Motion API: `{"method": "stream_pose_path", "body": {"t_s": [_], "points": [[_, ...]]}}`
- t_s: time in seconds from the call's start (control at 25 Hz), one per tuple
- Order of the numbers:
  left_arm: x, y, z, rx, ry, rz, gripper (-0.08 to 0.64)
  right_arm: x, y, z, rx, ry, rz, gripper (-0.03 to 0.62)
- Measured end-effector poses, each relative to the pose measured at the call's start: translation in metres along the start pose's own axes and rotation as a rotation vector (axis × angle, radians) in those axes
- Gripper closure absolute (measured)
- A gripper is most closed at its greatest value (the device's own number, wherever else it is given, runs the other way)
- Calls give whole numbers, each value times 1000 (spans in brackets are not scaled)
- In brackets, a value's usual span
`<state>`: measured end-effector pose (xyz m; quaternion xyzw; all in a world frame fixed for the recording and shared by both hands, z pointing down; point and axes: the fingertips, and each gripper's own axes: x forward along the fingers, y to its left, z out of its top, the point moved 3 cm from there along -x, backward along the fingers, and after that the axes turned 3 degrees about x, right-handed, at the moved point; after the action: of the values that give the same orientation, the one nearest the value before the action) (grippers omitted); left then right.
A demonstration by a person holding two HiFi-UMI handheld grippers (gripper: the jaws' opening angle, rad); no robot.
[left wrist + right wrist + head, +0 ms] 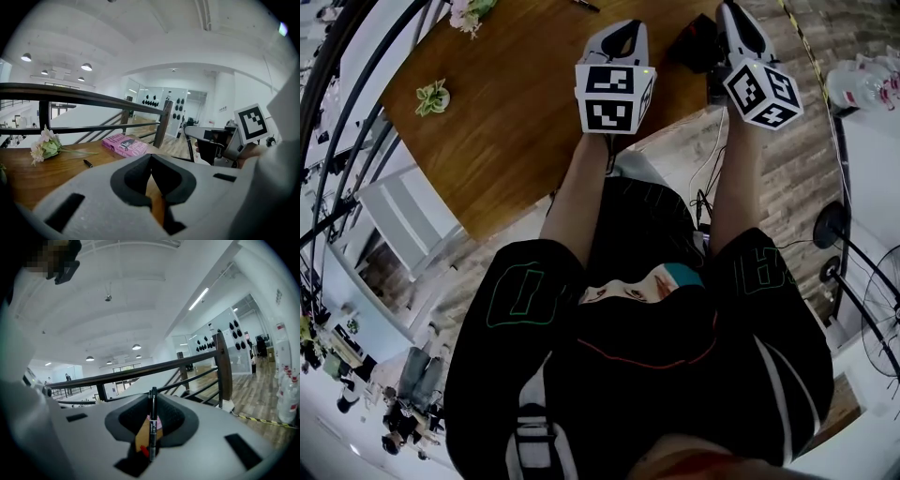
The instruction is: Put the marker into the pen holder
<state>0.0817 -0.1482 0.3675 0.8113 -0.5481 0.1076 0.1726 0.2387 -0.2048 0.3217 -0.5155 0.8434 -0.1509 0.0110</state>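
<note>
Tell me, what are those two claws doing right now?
Left gripper shut, empty. Right gripper shut on marker. Pen holder not clearly seen.

Smooth wooden table (516, 141) — faint sheen, matt grey plastic right tool (153, 398), glossy black plastic marker (152, 427), dark metal railing (93, 96)

A brown wooden bench (506, 122) stood on a floor of grey-brown planks (806, 159), with a low white piece of furniture (403, 220) just beside its edge. A dark railing (84, 96) with thick posts ran behind the bench. The ceiling (154, 37) was white and carried round lamps (86, 66), all lit, and a long strip light (199, 298). Farther back rose a white pillar (224, 98) and a glass partition (234, 333) set with dark round shapes. Yellow-and-black tape (262, 420) crossed the floor, and a standing fan (877, 314) stood at the side.
</note>
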Motion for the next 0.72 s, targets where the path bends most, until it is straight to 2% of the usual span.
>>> {"method": "stream_pose_path", "body": {"t_s": [0.72], "points": [[0, -10, -29, 3, 72, -28, 552, -17, -19, -60, -66, 174, -92, 525]]}}
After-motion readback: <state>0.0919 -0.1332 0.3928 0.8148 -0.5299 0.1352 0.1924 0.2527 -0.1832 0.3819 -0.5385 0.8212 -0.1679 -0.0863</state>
